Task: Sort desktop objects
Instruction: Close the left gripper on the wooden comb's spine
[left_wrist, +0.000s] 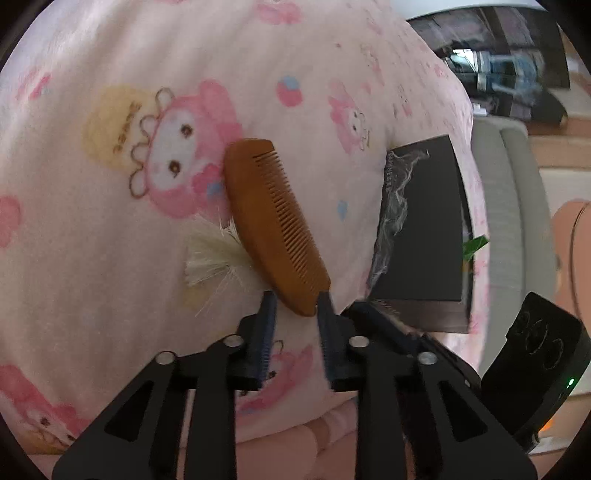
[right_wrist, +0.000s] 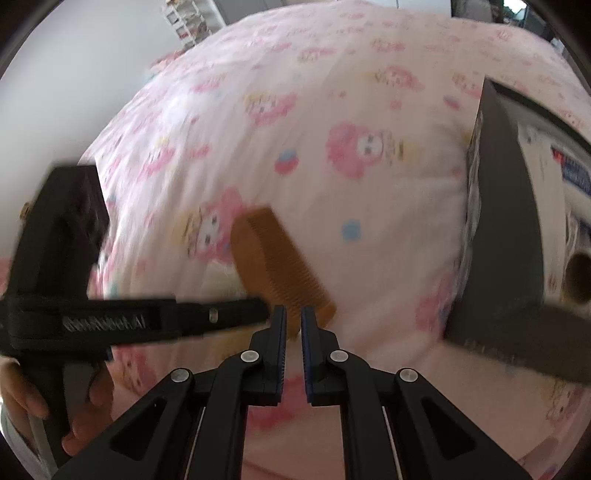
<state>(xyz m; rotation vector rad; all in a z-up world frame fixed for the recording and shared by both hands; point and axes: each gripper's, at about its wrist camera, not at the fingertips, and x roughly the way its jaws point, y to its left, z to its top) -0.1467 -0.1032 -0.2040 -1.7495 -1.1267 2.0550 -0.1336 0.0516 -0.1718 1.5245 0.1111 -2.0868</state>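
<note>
A brown wooden comb (left_wrist: 269, 214) with a white tassel (left_wrist: 214, 254) hangs over a pink cartoon-print blanket (left_wrist: 110, 240). My left gripper (left_wrist: 295, 299) is shut on the comb's near end, one fingertip on each edge. In the right wrist view the comb (right_wrist: 269, 254) lies just beyond my right gripper (right_wrist: 293, 314). Its jaws are shut to a thin slit, and I cannot tell whether they touch the comb. The left gripper's finger (right_wrist: 236, 314) reaches the comb from the left. In the left wrist view a right finger (left_wrist: 391, 317) sits right of the comb, apart from it.
A black box (left_wrist: 421, 229) with a smoky white pattern rests on the blanket to the right; the right wrist view shows it (right_wrist: 506, 221) close by, white packaging inside. A hand (right_wrist: 22, 398) holds the left gripper's handle. A grey cushion (left_wrist: 509, 203) borders the blanket.
</note>
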